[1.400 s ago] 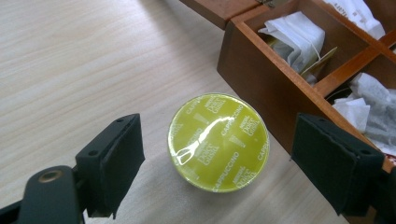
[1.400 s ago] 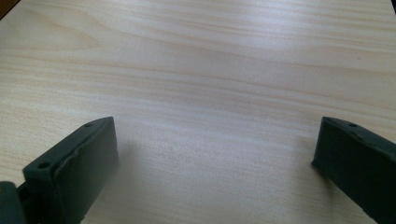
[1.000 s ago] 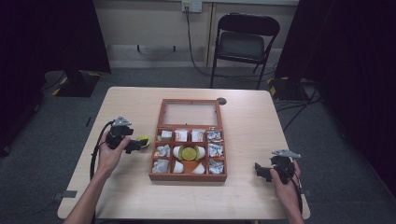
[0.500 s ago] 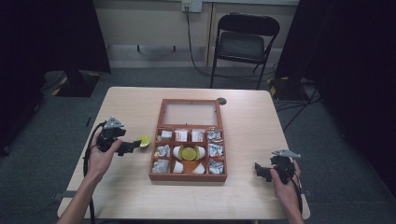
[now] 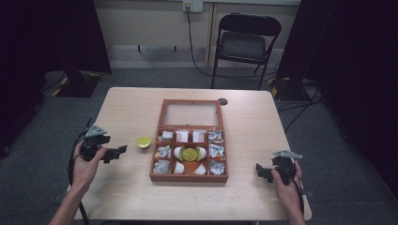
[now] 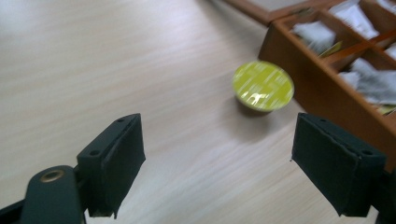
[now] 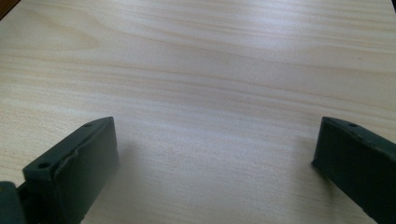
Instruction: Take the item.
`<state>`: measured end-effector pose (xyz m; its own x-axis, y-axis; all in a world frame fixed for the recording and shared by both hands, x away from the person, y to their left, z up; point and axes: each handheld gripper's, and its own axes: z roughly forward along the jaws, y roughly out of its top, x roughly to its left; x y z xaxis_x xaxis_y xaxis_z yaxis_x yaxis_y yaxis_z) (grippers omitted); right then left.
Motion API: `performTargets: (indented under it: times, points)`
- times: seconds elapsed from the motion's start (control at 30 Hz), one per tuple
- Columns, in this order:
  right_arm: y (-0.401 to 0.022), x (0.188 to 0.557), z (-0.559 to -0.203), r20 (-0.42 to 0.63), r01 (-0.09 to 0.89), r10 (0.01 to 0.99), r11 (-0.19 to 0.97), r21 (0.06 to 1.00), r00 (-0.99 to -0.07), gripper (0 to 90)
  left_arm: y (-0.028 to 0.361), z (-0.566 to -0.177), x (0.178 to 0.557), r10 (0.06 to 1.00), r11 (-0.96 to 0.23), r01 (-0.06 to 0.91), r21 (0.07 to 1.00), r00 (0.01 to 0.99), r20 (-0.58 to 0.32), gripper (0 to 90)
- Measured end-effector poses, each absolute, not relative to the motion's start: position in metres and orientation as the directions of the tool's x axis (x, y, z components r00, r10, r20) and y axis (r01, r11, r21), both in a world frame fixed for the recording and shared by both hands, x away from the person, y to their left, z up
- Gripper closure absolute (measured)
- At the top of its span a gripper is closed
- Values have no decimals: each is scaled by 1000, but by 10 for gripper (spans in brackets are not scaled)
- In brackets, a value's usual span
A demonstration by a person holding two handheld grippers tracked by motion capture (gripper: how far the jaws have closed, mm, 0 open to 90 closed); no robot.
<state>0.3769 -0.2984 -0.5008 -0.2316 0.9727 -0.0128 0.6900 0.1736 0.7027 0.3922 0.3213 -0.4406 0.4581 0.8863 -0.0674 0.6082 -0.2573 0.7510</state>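
Left gripper (image 5: 118,152) is held in the person's left hand (image 5: 84,164) over the left side of the table (image 5: 126,108), jaws spread wide with nothing between them – in the left gripper view (image 6: 217,168) you just see bare wood in the gap. A bit ahead of those jaws sits a small pod with a yellow-green lid (image 6: 263,87), standing on the table by itself, just beside the outer wall of the wooden box (image 6: 322,88) but not touching it as far as I can tell; from the high view the pod (image 5: 144,141) is between the left gripper and the box (image 5: 187,177). Right gripper (image 5: 261,171) is way over on the other side, in the right hand (image 5: 286,185) near the table's front right corner, well apart from the box, jaws also wide open and empty – the right gripper view (image 7: 215,163) has plain tabletop between them. The box is in the middle of the table with its glass-paned lid (image 5: 191,114) flipped open and lying flat behind it. Compartments hold small white packets (image 5: 181,136), and the middle one has another yellow-green pod (image 5: 189,153) with some white pods around it. Behind the table there's a black folding chair (image 5: 244,42) against the wall.
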Motion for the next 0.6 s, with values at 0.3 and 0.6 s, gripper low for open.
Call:
performTargets:
  times: [0.3, 0.6]
  points:
    - [-298, 377, -501, -13, 690, 973, 174, 703, -232, 0, 345, -461, 382, 926, -226, 668, 709, 374, -57, 170]
    - [-298, 377, -501, -13, 690, 973, 174, 703, -232, 0, 355, -484, 383, 928, -264, 710, 653, 372, -30, 163]
